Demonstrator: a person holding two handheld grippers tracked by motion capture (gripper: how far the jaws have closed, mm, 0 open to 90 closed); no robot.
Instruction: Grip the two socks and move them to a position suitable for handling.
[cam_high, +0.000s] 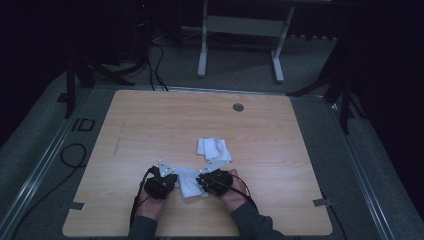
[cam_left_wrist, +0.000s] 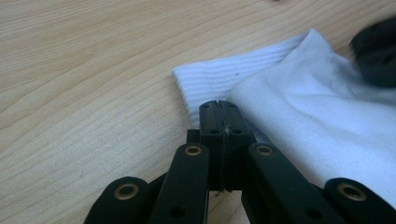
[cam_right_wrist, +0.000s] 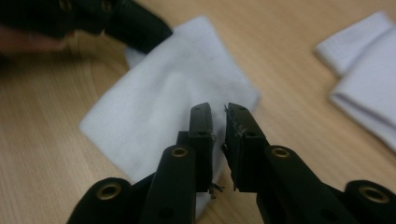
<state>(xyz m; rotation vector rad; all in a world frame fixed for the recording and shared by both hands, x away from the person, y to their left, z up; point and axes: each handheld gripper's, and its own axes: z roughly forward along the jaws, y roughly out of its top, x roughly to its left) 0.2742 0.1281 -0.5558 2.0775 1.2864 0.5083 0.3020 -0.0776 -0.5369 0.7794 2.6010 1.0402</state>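
2 white socks lie toward the table's (cam_high: 150, 115) near edge: the left gripper (cam_high: 161, 183), clenched on the nearer sock (cam_high: 189, 182), faces the slightly parted right gripper (cam_high: 215, 181), while the folded sock (cam_high: 214, 149) sits just beyond, with bare wood all around.

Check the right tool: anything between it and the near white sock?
Nothing visible. The right tool, jaws slightly parted, hangs right over the near white sock, with only sock fabric ahead of its tips. The left tool is shut at the sock's ribbed cuff on the other side. The second sock lies apart, farther back.
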